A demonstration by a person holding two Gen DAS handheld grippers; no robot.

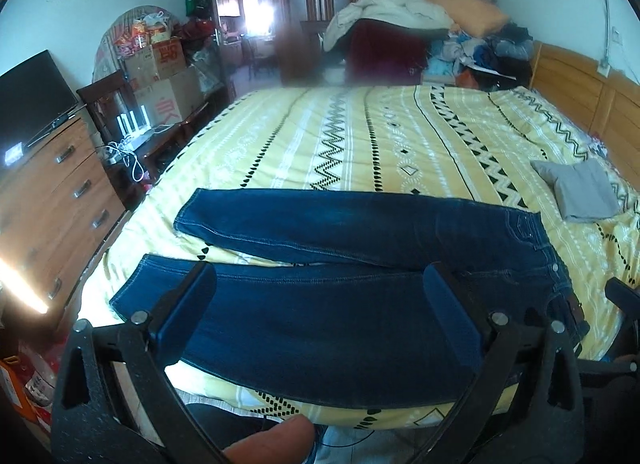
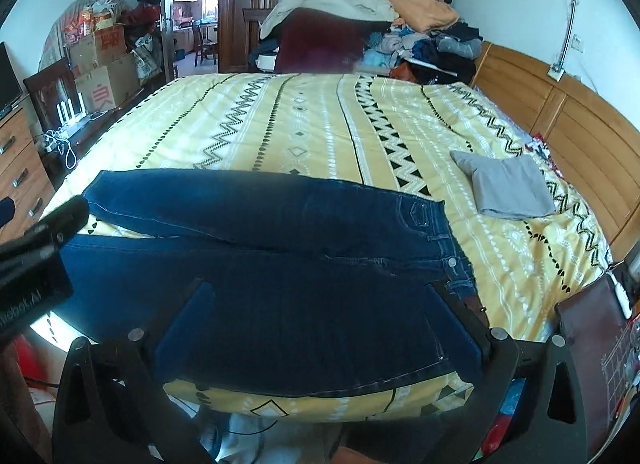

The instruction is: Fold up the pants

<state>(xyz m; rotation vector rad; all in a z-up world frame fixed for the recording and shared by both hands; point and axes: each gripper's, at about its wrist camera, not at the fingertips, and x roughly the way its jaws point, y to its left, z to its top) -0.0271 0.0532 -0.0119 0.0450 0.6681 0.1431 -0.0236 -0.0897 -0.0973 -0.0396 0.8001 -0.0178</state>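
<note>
Dark blue jeans [image 1: 340, 304] lie flat across the near edge of the bed, legs spread toward the left, waistband at the right. They also show in the right wrist view [image 2: 280, 264]. My left gripper [image 1: 320, 280] is open and empty, hovering above the near leg with its blue pads wide apart. My right gripper [image 2: 316, 296] is open and empty, above the seat and waist area of the jeans. The left gripper's body [image 2: 36, 256] shows at the left edge of the right wrist view.
The bed has a yellow patterned cover [image 1: 360, 144]. A folded grey garment [image 1: 576, 192] lies at the right, also in the right wrist view [image 2: 508, 188]. A clothes pile [image 1: 440, 32] sits at the far end. A wooden dresser [image 1: 52, 200] stands left, a headboard [image 2: 560, 112] right.
</note>
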